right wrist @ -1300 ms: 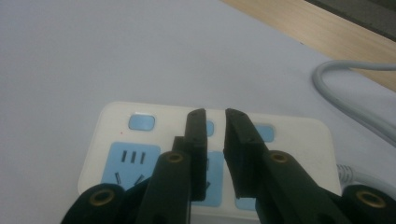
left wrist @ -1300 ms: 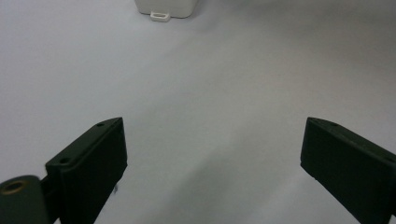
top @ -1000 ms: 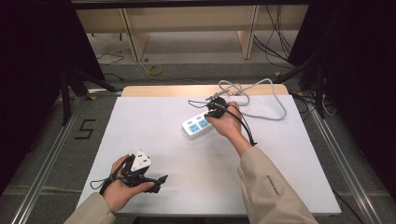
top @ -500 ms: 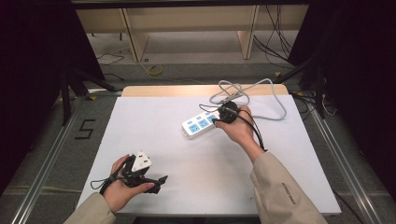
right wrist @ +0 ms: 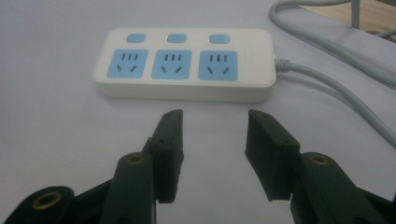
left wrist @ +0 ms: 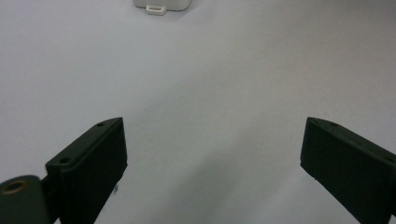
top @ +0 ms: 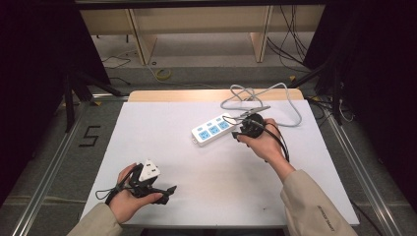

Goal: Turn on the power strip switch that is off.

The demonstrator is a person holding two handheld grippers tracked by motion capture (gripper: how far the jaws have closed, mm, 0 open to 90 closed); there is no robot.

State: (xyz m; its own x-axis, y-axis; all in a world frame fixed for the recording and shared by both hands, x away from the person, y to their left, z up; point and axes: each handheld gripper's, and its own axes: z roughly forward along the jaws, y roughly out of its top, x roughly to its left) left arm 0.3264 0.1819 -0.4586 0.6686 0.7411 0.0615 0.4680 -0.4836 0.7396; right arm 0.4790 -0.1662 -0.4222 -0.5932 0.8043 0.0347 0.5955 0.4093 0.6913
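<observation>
Right hand-held gripper, half-open and empty, we are bringing toward the power strip at twelve o'clock; approaching crooked risks shoving it away.

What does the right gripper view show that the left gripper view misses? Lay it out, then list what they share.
Right gripper view: the power strip's three blue sockets, three switches, and its grey cable, beyond the right gripper, whose jaws stand apart.

Left gripper view: the left gripper with jaws wide apart over bare table.

Both: the white strip, just an edge of it in the left gripper view, and the table.
</observation>
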